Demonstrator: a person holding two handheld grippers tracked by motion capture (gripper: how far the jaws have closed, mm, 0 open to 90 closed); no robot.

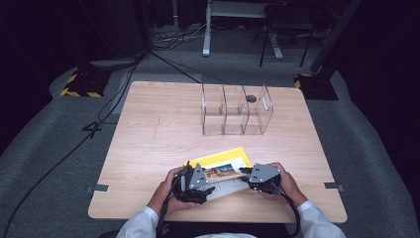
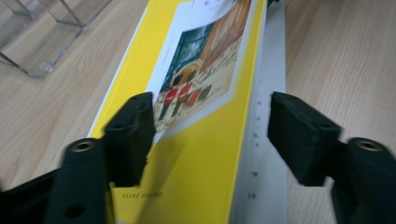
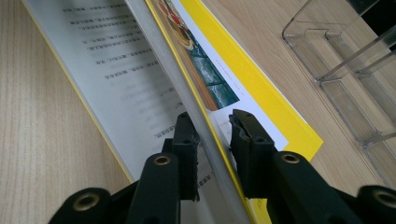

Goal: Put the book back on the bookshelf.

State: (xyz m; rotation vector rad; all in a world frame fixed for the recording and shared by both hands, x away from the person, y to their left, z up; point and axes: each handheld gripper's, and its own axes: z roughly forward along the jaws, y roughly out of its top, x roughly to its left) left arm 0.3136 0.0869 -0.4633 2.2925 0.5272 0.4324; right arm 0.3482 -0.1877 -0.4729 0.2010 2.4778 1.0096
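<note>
Yellow book (image 1: 225, 166) — one — lies near one clear three-compartment organizer (image 1: 236, 109) on the bench (image 1: 148, 148); left gripper (image 2: 212, 135) stands apart, right gripper (image 3: 215, 140) clamps its pages.

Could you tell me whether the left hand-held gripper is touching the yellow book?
Apart: the left gripper view shows the left hand-held gripper open, jaws either side of the yellow book.

Book (image 1: 224, 168): on table (image 1: 148, 129), near front edge, centre. Left gripper (image 1: 194, 179) at its left end, right gripper (image 1: 257, 177) at its right end. Compartment organiser (image 1: 236, 110): behind book, well apart, toward far edge.
</note>
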